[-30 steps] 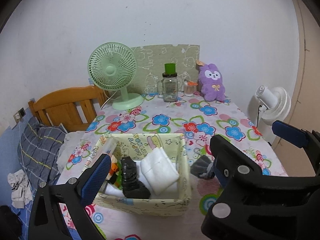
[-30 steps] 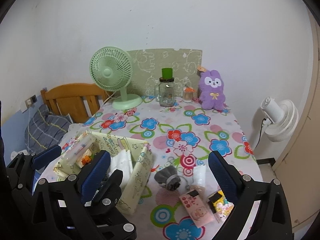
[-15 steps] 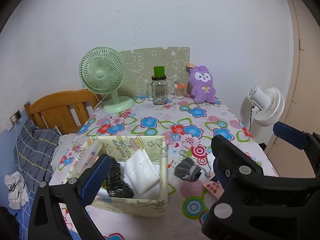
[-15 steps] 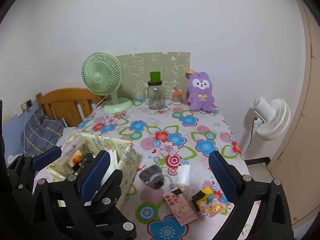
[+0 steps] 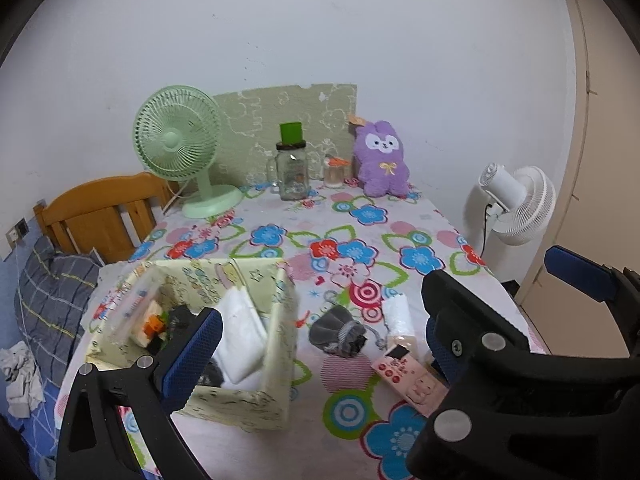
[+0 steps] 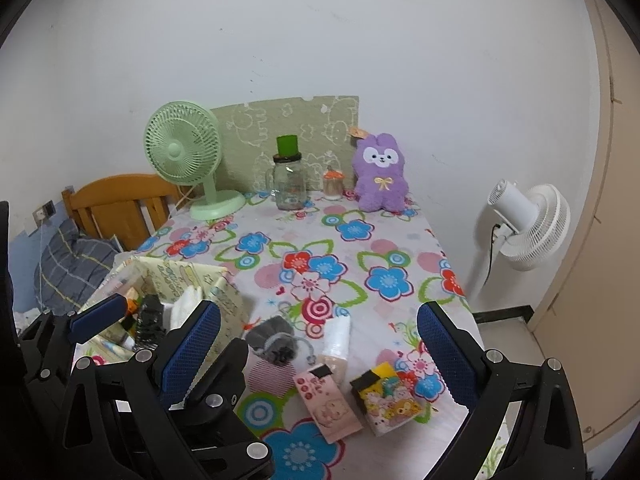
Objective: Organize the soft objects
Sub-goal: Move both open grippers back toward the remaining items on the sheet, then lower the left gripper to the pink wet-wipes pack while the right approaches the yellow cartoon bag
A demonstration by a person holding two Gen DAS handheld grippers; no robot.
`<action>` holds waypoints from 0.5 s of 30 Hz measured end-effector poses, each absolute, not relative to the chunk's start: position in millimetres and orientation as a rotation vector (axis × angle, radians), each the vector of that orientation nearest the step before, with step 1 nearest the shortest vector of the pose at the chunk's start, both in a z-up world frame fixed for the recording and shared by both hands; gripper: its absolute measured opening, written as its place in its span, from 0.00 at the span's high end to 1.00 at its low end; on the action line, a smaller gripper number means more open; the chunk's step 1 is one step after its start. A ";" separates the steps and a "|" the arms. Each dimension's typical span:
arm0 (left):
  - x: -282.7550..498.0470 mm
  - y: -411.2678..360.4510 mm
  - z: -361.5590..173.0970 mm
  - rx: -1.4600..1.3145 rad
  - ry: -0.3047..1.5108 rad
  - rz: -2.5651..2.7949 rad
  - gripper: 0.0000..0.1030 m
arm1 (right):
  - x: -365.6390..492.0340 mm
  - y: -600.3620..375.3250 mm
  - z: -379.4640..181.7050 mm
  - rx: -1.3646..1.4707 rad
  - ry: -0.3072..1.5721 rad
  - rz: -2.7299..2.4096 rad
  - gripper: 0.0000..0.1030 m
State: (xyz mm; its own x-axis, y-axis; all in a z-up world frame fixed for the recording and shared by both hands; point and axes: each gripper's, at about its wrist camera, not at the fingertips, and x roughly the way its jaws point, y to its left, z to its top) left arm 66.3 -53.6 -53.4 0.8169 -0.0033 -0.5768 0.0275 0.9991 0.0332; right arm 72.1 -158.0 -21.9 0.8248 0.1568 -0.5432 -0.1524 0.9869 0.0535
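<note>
Right wrist view: the flowered table (image 6: 384,240) carries a green fan (image 6: 184,148), a glass jar (image 6: 289,184) and a purple plush rabbit (image 6: 380,176) along its far edge. Near the front edge lie a grey drawstring pouch (image 6: 272,340), a white rolled cloth (image 6: 338,334) with its long axis running toward the far edge, a pink packet (image 6: 328,404) and a yellow cartoon packet (image 6: 390,398). The fabric box (image 5: 240,344) sits at the front left corner, holding folded white cloth (image 5: 240,332) and a dark item. The right gripper (image 6: 320,348) hovers above the pouch and packets, fingers spread wide, holding nothing. The left gripper (image 5: 316,344) hovers between box and pouch, fingers likewise apart and empty; the right gripper's body blocks part of its view.
</note>
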 end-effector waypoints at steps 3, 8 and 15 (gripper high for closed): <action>69.2 -59.6 -59.9 0.037 0.634 -0.030 0.00 | 73.4 -165.1 -28.7 0.007 0.580 0.153 0.03; 72.5 -69.8 -70.5 0.049 0.648 -0.041 0.00 | 76.1 -174.1 -40.1 0.005 0.590 0.144 0.03; 77.3 -77.9 -90.2 0.040 0.672 -0.064 0.00 | 79.3 -183.3 -59.1 0.013 0.618 0.137 0.03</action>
State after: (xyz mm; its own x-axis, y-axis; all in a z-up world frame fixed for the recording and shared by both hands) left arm 77.3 -77.9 -90.2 0.7809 -0.0464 -0.6229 0.0726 0.9972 0.0167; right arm 79.3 -183.3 -59.1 0.8064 0.1315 -0.5765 -0.1237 0.9909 0.0530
